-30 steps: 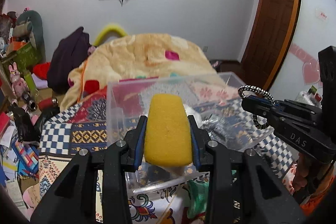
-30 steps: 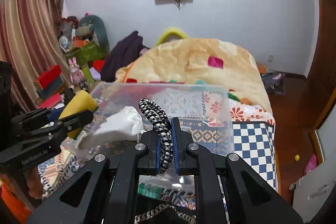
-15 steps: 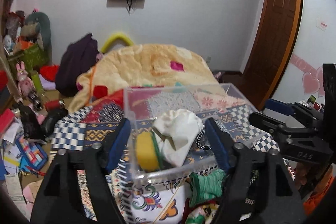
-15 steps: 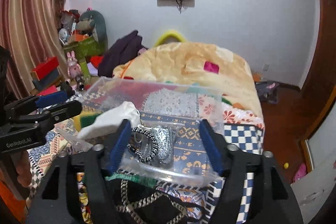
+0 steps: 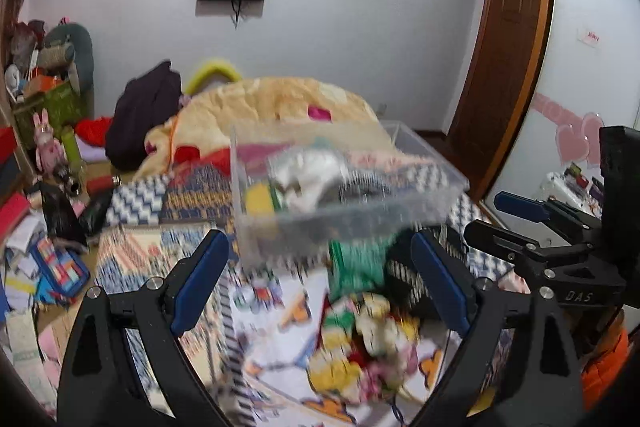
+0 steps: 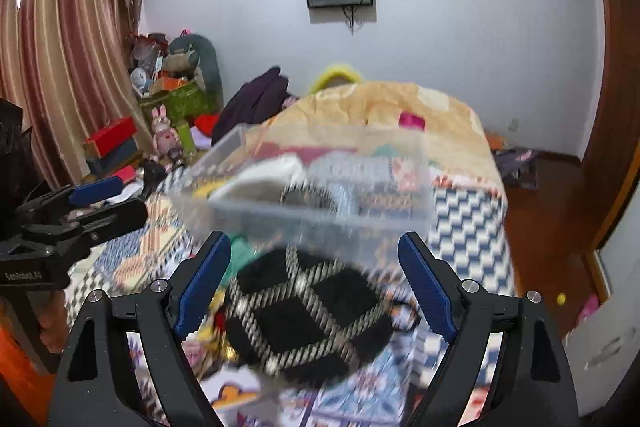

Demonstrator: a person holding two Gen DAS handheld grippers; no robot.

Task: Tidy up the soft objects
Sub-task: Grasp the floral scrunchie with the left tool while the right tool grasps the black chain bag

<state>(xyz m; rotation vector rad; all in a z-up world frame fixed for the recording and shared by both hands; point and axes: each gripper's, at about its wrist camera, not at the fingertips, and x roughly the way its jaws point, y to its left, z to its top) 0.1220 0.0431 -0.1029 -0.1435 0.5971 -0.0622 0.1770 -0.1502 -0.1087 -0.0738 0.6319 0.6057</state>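
A clear plastic bin (image 5: 440, 183) (image 6: 416, 219) stands on the patterned bedspread. Inside lie a yellow sponge (image 5: 258, 199), a white cloth (image 5: 312, 171) (image 6: 264, 175) and a black-and-white braided band (image 6: 308, 195). My left gripper (image 5: 320, 279) is open and empty, pulled back in front of the bin. My right gripper (image 6: 314, 279) is open and empty, over a black pouch with a striped diamond pattern (image 6: 304, 315). A green cloth (image 5: 356, 263) and a colourful soft toy (image 5: 368, 339) lie in front of the bin. Both views are blurred.
A beige quilt (image 5: 272, 107) (image 6: 400, 107) is heaped behind the bin. Clutter, boxes and a pink rabbit toy (image 6: 164, 131) crowd the left side. A wooden door (image 5: 504, 67) is at the right. The bed's right edge drops to a wood floor (image 6: 540, 219).
Both grippers have opened and let go: the sponge and the braided band now lie in the bin. Both grippers have drawn back toward me and tilted down.
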